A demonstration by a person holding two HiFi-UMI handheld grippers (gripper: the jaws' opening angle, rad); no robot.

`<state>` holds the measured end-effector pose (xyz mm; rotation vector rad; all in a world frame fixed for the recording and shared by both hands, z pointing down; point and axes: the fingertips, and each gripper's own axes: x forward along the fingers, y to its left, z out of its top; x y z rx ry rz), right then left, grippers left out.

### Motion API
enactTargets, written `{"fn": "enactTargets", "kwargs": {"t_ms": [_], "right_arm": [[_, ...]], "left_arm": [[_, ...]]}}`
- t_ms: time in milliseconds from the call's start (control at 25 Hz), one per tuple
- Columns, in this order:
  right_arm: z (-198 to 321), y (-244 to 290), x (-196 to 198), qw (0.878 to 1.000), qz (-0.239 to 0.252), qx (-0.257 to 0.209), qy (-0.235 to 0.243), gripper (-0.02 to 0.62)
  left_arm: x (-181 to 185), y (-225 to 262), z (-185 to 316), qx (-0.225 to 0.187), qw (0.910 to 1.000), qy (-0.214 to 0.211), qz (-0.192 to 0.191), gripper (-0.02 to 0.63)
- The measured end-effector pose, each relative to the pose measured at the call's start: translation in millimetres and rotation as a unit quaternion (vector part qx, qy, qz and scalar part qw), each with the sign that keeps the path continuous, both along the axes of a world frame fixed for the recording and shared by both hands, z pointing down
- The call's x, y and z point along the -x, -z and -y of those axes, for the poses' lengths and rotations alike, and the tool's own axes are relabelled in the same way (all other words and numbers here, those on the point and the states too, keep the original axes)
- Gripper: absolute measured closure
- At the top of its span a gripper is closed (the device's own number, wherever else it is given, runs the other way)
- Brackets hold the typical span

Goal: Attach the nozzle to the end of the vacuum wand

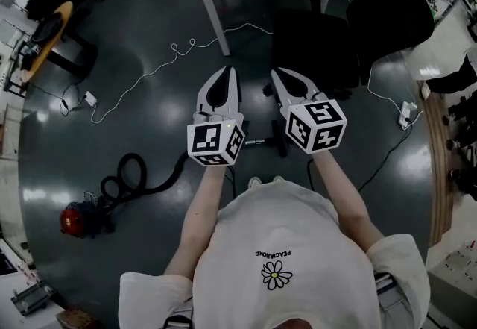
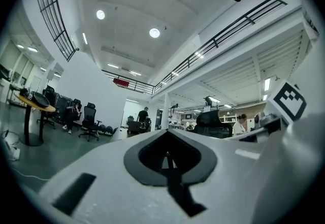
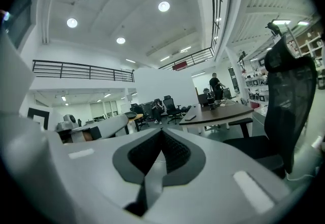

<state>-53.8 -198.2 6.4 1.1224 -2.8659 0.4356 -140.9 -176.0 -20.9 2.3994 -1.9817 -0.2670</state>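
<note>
We hold the left claw (image 1: 226, 75) and right claw (image 1: 281, 75) shut and empty, level above the floor (image 1: 149, 111). The vacuum (image 1: 74, 217) lies at left, its hose (image 1: 133, 173) running toward our feet (image 1: 256, 182). The dark rod (image 1: 257, 143) between the claws may be the wand, though whether the nozzle is joined is unclear. That suits either before pickup or after fitting.
</note>
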Motion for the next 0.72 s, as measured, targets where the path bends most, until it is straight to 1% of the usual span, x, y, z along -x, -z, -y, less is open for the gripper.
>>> {"fn": "enactTargets", "kwargs": {"t_ms": [80, 440, 720], "right_arm": [[-1, 2, 0, 1.0, -0.001, -0.003, 0.002, 0.589], [-4, 3, -3, 1.0, -0.003, -0.008, 0.003, 0.589], [-3, 6, 2, 1.0, -0.005, -0.015, -0.002, 0.589]], "left_arm": [[-2, 1, 1, 0.001, 1.0, -0.003, 0.006, 0.601], [0, -2, -2, 0.002, 1.0, -0.006, 0.003, 0.601], [10, -2, -5, -0.001, 1.0, -0.005, 0.001, 0.601]]}}
